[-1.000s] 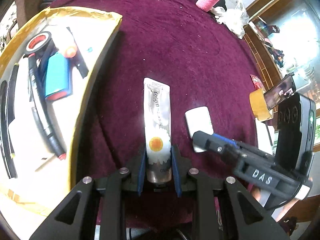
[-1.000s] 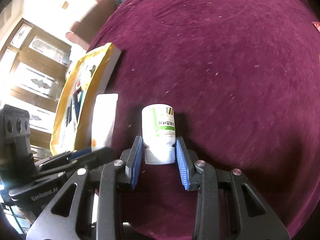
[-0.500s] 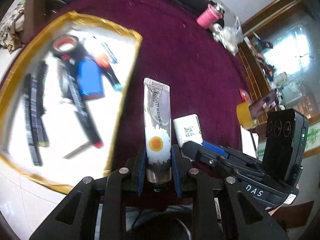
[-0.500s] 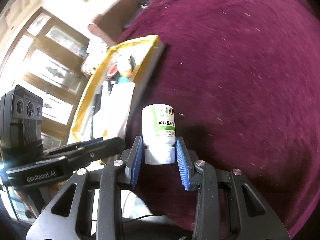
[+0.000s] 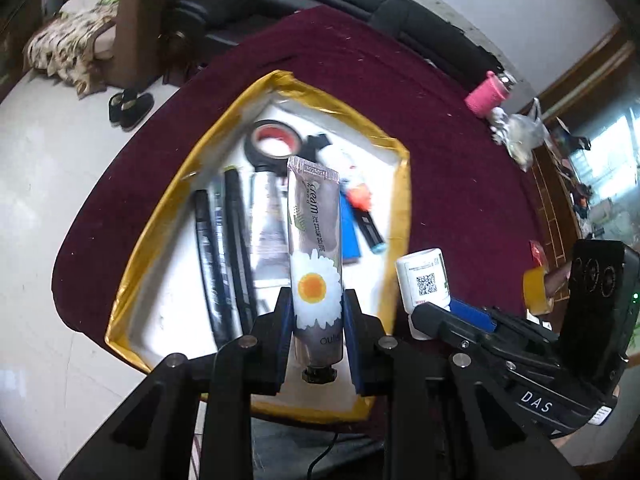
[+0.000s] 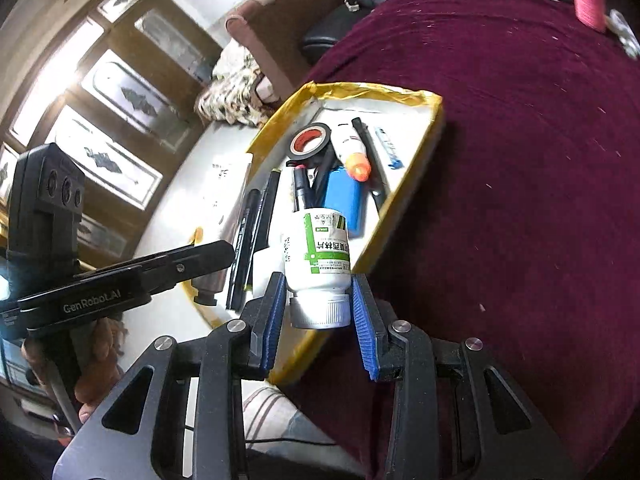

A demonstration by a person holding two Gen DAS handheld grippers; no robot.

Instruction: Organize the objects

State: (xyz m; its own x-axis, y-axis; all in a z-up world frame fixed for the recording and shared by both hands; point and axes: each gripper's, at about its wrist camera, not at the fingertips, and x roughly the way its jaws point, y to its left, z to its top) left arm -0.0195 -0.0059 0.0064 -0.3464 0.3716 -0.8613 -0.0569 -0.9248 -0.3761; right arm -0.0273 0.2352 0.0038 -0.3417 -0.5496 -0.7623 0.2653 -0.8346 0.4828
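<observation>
My left gripper (image 5: 316, 340) is shut on a silver cream tube (image 5: 316, 248) with a daisy print, held in the air above the gold-rimmed white tray (image 5: 402, 200). My right gripper (image 6: 320, 312) is shut on a white pill bottle (image 6: 320, 256) with a green label, cap toward me, hanging over the tray's near right edge (image 6: 404, 200). The same bottle (image 5: 424, 284) shows in the left wrist view, to the right of the tube. The tube's cap end (image 6: 208, 288) peeks out below the left gripper in the right wrist view.
The tray holds a black tape roll (image 5: 272, 144), black pens (image 5: 216, 248), a blue box (image 6: 344, 196) and an orange-capped bottle (image 6: 354, 156). Around it lies maroon cloth (image 6: 540, 160). A pink spool (image 5: 486, 94) and yellow tape (image 5: 536, 292) sit further off. White floor lies left of the table.
Both grippers have risen and swung left with their loads, from over the maroon cloth to above the tray. The tray now fills the middle of both views.
</observation>
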